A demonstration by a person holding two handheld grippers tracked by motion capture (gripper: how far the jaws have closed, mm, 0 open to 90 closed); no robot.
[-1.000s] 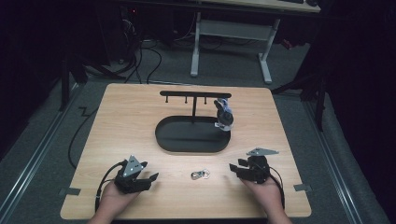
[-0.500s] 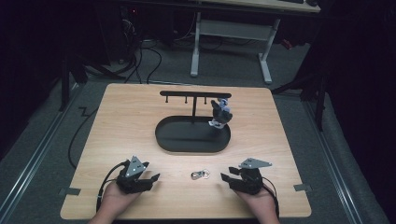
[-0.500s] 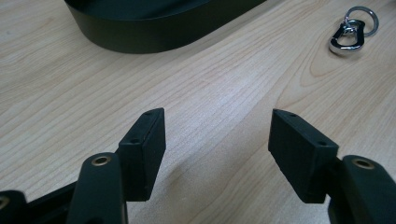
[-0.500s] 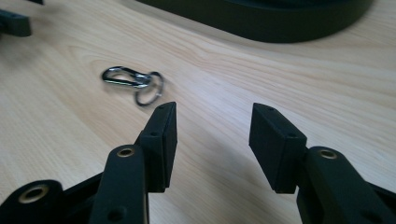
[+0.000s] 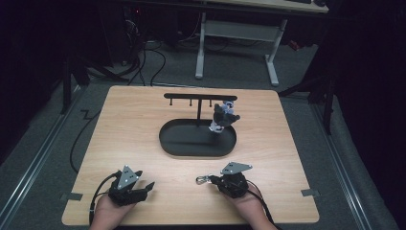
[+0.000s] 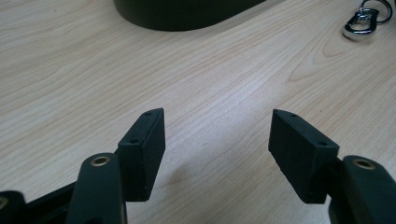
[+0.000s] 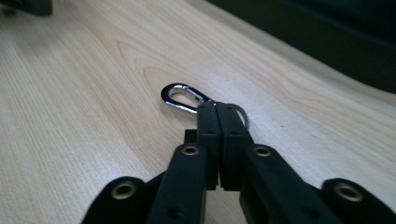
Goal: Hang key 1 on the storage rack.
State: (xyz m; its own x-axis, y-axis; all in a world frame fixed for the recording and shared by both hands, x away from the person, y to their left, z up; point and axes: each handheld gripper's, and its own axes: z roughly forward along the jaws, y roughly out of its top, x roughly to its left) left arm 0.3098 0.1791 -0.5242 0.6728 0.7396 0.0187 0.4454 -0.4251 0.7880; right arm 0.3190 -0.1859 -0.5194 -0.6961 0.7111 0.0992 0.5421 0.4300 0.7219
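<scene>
No legible markings. Carabiner clip (image 7: 181,97), polished silver with attached ring, lies near table (image 5: 143,124) edge; right gripper (image 7: 217,109) has just clamped onto it. Left gripper (image 6: 217,140) gapes empty.

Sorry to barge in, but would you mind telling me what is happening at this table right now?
A person works with a gripper in each hand. The right gripper has just closed its jaws on a small silver carabiner clip with a key ring, lying on the wooden table. The left gripper rests open near the table's front edge, holding nothing. Farther back stands a black hook stand on an oval base, with a small figure keychain hanging from it.
</scene>
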